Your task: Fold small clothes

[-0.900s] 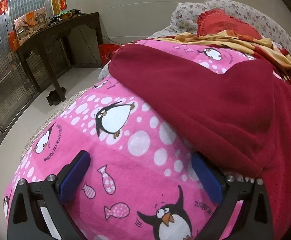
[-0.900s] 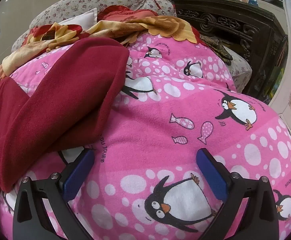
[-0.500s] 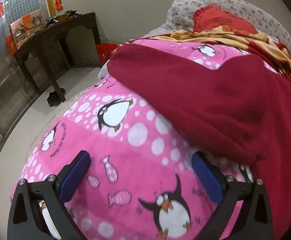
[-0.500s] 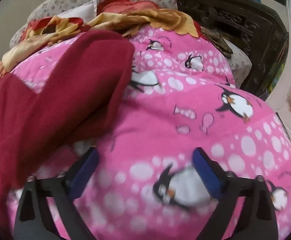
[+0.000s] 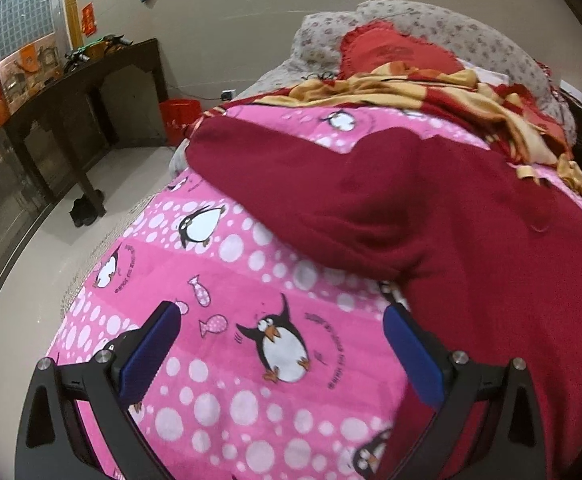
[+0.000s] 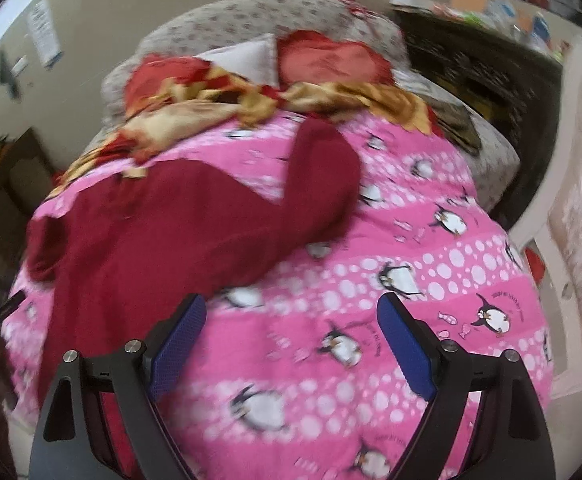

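A dark red garment (image 5: 431,208) lies spread on a pink penguin-print blanket (image 5: 251,280), its two long parts pointing away from me. It also shows in the right wrist view (image 6: 195,232), blurred. My left gripper (image 5: 281,316) is open and empty above the blanket, just left of the garment's near edge. My right gripper (image 6: 291,312) is open and empty above the blanket, with the garment at its left finger.
A crumpled yellow and red cloth (image 5: 431,88) and red cushion (image 5: 391,54) lie at the bed's head. A dark wooden table (image 5: 79,80) stands on the floor at left, and a red bin (image 5: 179,114) stands beside the bed. Dark carved furniture (image 6: 491,80) stands right of the bed.
Both grippers have risen and pulled back from the bed, so more of the blanket and garment shows. Both stay open and empty. The right wrist view is motion-blurred now.
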A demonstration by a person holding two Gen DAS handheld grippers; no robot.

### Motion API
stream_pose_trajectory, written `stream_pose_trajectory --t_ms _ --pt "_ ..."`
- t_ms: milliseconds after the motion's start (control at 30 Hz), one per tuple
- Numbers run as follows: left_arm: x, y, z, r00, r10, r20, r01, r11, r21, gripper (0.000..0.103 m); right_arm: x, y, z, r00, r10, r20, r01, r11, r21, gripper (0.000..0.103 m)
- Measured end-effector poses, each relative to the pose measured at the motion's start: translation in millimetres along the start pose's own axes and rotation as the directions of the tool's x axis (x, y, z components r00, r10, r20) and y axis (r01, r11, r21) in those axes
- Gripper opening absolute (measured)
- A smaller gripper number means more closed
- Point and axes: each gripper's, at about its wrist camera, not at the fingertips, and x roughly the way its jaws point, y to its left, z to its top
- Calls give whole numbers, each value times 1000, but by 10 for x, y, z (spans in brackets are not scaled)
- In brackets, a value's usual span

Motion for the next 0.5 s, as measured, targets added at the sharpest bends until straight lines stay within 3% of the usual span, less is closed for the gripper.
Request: stream_pose_trajectory --t_ms 267,500 --pt "-302 -117 67 999 -17 34 16 999 34 103 -434 742 148 984 172 48 -162 974 -156 94" --pt "-337 -155 97 999 -27 35 26 999 41 103 -14 1208 166 985 166 40 -155 968 -199 94"
